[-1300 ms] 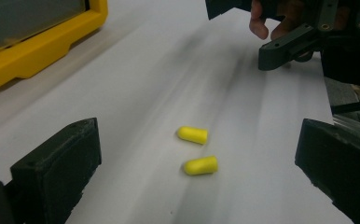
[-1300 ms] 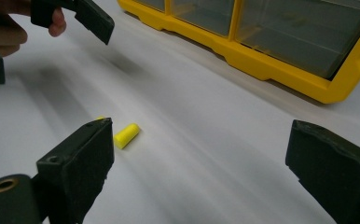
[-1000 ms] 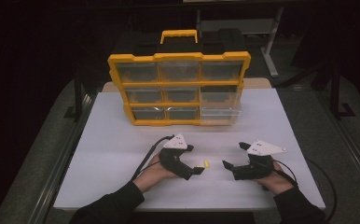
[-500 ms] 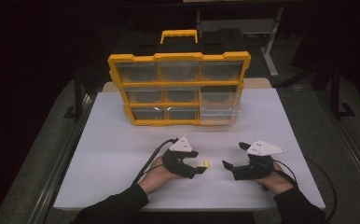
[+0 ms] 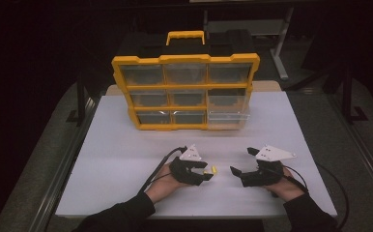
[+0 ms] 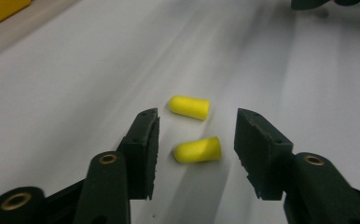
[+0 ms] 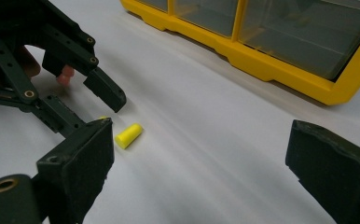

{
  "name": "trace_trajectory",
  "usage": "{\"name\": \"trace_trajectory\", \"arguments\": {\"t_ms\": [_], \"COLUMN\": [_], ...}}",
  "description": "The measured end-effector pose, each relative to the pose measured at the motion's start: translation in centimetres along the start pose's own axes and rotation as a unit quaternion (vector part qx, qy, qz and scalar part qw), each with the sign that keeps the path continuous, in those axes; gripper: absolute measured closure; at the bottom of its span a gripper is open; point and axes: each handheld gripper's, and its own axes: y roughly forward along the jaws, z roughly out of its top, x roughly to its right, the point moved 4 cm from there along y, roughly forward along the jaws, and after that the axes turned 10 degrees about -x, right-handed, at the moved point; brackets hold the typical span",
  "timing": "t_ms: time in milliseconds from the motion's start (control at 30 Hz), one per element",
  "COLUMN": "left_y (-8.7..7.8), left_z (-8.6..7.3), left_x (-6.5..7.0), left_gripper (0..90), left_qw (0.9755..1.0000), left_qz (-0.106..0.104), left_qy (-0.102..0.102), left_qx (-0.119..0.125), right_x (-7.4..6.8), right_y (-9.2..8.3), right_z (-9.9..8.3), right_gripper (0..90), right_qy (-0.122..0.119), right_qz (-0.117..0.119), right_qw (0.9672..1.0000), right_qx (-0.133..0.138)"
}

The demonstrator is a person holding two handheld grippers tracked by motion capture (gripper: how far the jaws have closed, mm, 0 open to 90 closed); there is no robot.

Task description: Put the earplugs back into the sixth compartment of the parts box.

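1. Between the jaws of your left gripper (image 6: 194,140), its own view lists two yellow earplugs on the white table (image 6: 75,93): the nearer earplug (image 6: 197,150) inside the gap, untouched by either pad, and the farther earplug (image 6: 189,107) just beyond the tips. Those jaws have just been closing.
2. Your high view reduces the pair to one yellow speck.
3. Your right gripper (image 7: 206,154) stands wide apart, holding nothing; its near jaw hides one earplug almost wholly.
4. The yellow drawer organizer (image 5: 184,92) stands at the far side.
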Motion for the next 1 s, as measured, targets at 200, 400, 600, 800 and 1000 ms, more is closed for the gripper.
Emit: {"name": "trace_trajectory", "arguments": {"t_ms": [200, 400, 600, 800, 1000], "left_y": [0.27, 0.26, 0.24, 0.20, -0.11], "left_z": [-0.13, -0.15, -0.18, -0.18, -0.14], "left_x": [0.28, 0.22, 0.16, 0.17, -0.18], "left_gripper": [58.4, 64.9, 69.0, 75.6, 76.8], "left_qw": [0.9998, 0.9997, 0.9997, 0.9997, 0.9998], "left_qz": [0.008, 0.015, 0.014, 0.006, 0.000], "left_qy": [0.013, 0.014, 0.018, 0.020, 0.016], "left_qx": [-0.010, -0.011, -0.012, -0.012, -0.007], "right_x": [0.00, 0.00, -0.01, -0.02, 0.01], "right_y": [-0.01, 0.00, 0.02, -0.01, -0.06], "right_z": [0.00, 0.00, -0.01, 0.01, 0.03], "right_gripper": [7.2, 7.3, 7.2, 7.3, 7.3], "right_qy": [0.000, 0.000, 0.000, 0.000, 0.000], "right_qz": [0.000, 0.001, 0.001, 0.001, 0.000], "right_qw": [1.0000, 1.0000, 1.0000, 1.0000, 1.0000], "right_qx": [0.000, 0.000, -0.001, 0.000, 0.001]}}
